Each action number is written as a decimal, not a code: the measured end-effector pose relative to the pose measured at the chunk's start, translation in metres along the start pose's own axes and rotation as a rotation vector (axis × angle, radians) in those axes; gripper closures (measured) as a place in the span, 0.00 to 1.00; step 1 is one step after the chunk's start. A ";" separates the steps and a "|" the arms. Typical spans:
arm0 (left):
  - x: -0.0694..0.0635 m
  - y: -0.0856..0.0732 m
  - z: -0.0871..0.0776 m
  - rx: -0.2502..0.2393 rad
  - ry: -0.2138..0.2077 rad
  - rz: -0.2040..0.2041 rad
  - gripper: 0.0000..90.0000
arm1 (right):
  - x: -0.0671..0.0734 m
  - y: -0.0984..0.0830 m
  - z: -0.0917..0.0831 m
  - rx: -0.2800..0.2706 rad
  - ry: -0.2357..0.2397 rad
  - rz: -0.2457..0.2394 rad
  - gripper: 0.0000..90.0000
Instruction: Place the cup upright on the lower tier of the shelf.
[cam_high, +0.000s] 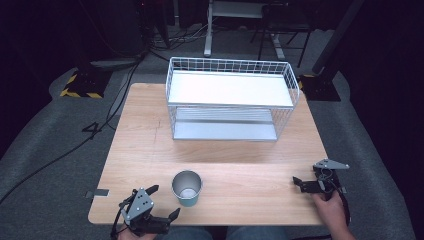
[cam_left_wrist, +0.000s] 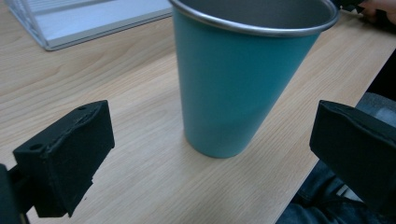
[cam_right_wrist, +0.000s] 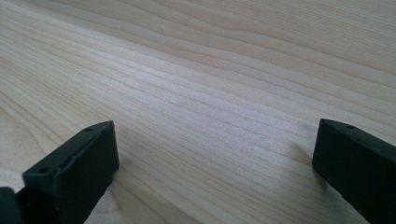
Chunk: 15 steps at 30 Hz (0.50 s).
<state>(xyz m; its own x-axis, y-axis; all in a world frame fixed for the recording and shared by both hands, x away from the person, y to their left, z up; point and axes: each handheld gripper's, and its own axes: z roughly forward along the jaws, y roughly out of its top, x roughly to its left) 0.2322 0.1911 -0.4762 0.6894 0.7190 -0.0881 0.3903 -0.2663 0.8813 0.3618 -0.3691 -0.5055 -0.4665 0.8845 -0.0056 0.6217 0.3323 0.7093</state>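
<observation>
The high view looks down on the whole table (cam_high: 150, 145), while both gripper views skim low, close over its wood.

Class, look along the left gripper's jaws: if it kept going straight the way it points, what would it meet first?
Most likely the teal cup. It stands upright on the table straight ahead of the open left gripper, with nothing between them. How far off it stands is unclear.

A teal metal cup (cam_high: 187, 188) with a steel rim stands upright and empty near the table's front edge.
</observation>
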 end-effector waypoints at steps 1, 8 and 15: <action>-0.001 0.000 0.001 -0.002 -0.003 -0.002 0.00 | 0.000 0.000 0.000 0.000 0.000 0.000 0.01; -0.005 0.003 0.014 -0.016 -0.027 -0.005 0.01 | 0.000 0.000 0.000 0.000 0.000 0.000 0.01; -0.012 0.007 0.034 -0.020 -0.056 -0.012 0.00 | 0.000 0.000 0.000 0.000 0.000 0.000 0.01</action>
<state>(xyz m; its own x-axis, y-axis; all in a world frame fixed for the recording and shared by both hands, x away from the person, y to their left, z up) 0.2474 0.1593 -0.4845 0.7180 0.6850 -0.1238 0.3870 -0.2450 0.8890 0.3618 -0.3691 -0.5055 -0.4669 0.8843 -0.0058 0.6212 0.3326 0.7096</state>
